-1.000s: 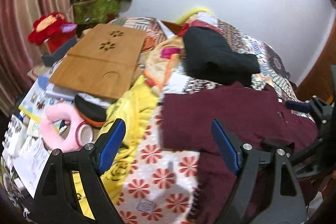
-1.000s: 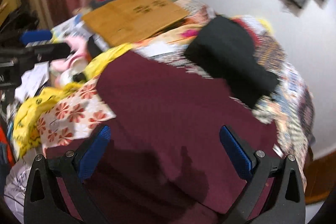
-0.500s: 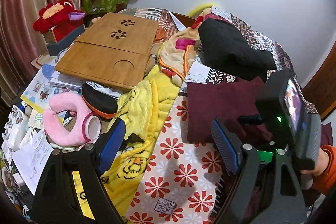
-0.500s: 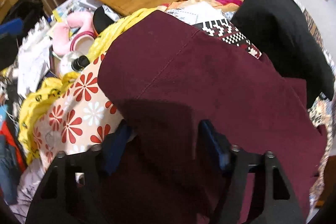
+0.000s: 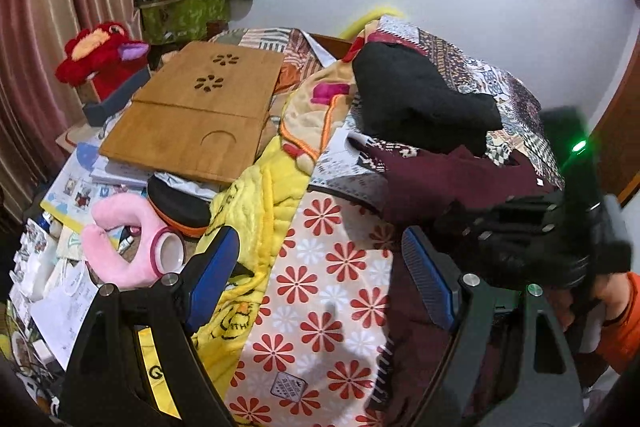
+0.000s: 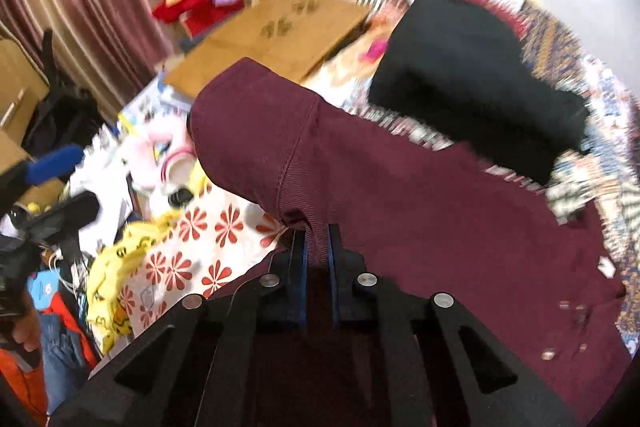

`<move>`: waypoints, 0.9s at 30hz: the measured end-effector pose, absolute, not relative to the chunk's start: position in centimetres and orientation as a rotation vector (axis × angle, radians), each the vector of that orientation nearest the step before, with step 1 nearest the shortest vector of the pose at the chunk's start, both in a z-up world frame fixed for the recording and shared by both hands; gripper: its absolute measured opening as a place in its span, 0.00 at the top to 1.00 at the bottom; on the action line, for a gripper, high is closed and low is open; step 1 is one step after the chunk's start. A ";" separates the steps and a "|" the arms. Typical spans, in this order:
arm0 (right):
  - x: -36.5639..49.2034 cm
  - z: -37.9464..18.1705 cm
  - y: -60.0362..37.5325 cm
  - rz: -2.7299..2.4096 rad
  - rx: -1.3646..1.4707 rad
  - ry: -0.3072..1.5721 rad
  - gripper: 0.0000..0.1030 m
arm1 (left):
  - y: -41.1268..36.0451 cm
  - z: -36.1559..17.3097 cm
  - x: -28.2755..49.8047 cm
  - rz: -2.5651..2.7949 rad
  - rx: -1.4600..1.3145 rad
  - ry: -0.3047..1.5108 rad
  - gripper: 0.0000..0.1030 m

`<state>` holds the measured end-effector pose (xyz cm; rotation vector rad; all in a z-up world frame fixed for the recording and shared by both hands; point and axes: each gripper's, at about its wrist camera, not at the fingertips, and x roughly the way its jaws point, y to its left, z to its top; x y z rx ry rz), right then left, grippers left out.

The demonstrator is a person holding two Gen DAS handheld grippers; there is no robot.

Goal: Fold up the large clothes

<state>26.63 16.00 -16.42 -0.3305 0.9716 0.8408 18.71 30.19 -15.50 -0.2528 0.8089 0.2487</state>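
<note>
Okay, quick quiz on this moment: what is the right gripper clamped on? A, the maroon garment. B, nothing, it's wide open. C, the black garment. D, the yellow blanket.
A: in the right wrist view the right gripper has its blue pads nearly together, pinching a ribbed edge of the maroon garment, whose cloth drapes up over the fingers.

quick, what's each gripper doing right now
left gripper: open, holding nothing.
right gripper: closed on a fold of the maroon garment.
</note>
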 end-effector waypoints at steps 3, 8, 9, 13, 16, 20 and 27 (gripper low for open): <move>26.4 -13.7 13.4 0.830 -0.273 0.902 0.93 | 28.7 -14.5 18.8 0.241 -0.220 0.796 0.19; 26.3 -9.3 7.2 0.781 -0.167 0.777 0.93 | 26.2 -13.4 19.6 0.219 -0.192 0.789 0.19; 26.3 -8.6 6.0 0.768 -0.147 0.754 0.93 | 25.7 -13.3 19.8 0.213 -0.188 0.790 0.19; 26.3 -6.3 1.0 0.711 -0.063 0.678 0.93 | 23.3 -12.8 21.1 0.182 -0.169 0.799 0.19; 26.6 -5.3 -2.9 0.662 -0.006 0.645 0.93 | 20.8 -12.3 22.3 0.151 -0.141 0.803 0.19; 26.7 -5.8 -9.3 0.578 0.088 0.652 0.93 | 17.2 -12.2 24.0 0.103 -0.096 0.809 0.18; 27.0 -9.7 -18.9 0.415 0.214 0.761 0.94 | 10.8 -15.1 27.9 -0.021 -0.078 0.902 0.17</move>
